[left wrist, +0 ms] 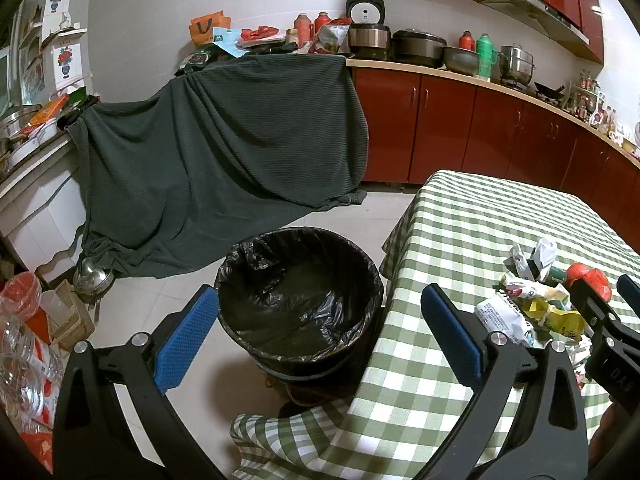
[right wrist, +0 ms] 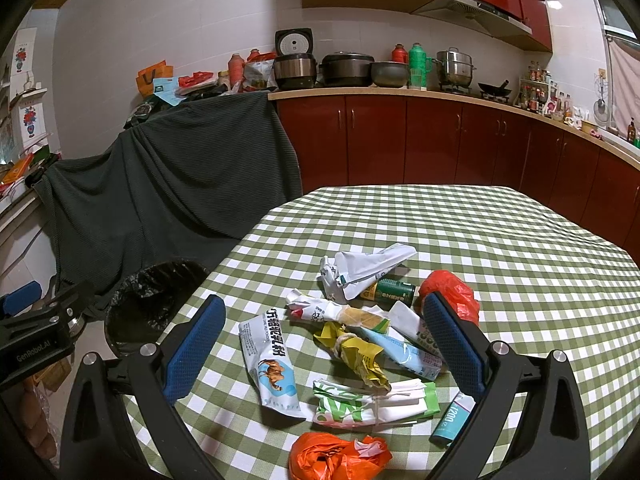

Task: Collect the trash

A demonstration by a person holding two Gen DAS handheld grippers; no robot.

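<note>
A bin lined with a black bag (left wrist: 300, 296) stands on the floor at the table's left edge; it also shows in the right wrist view (right wrist: 148, 304). My left gripper (left wrist: 320, 336) is open and empty above the bin. A heap of wrappers lies on the green checked tablecloth (right wrist: 480, 240): a white camel-print pouch (right wrist: 272, 364), a yellow wrapper (right wrist: 356, 352), a green-white pack (right wrist: 372, 404), a white crumpled paper (right wrist: 368, 268), a green can (right wrist: 390, 292), a red bag (right wrist: 452, 292) and an orange bag (right wrist: 336, 456). My right gripper (right wrist: 324, 348) is open and empty above the heap.
A dark green cloth (left wrist: 216, 144) drapes over furniture behind the bin. Red cabinets with a cluttered counter (right wrist: 400, 92) run along the back wall. A metal kettle (left wrist: 92, 278) and plastic bottles (left wrist: 24, 360) are on the floor at left.
</note>
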